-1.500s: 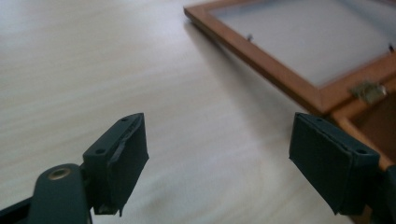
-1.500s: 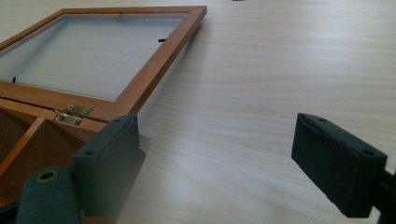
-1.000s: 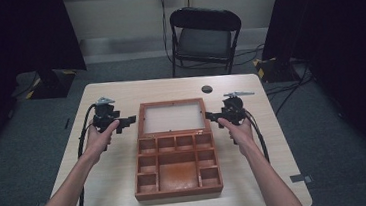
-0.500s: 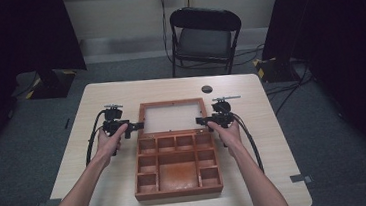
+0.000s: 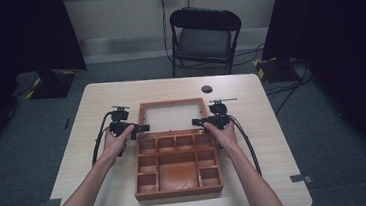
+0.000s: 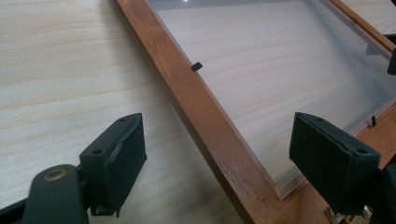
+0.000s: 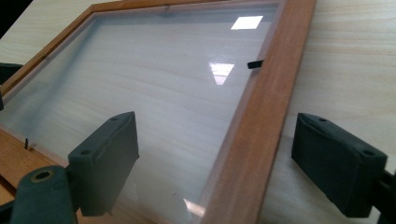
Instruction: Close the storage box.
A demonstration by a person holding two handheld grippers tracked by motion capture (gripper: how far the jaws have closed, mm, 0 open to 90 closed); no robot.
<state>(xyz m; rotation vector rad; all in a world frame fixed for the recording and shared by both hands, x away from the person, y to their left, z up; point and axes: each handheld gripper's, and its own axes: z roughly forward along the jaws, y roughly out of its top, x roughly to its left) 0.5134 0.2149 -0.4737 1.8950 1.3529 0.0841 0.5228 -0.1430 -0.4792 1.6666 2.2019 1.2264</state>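
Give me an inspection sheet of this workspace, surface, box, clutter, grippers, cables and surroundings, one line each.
Surface: light wood table.
Job's things: wooden compartment box open; its glazed lid lies flat behind it; compartments look empty.
Clutter: small dark round object near the far edge.
Grippers: left gripper and right gripper open, each straddling a side rail of the lid.
Cables: one trails from each gripper toward the person.
Surroundings: folding chair, wall outlet, dark curtains.
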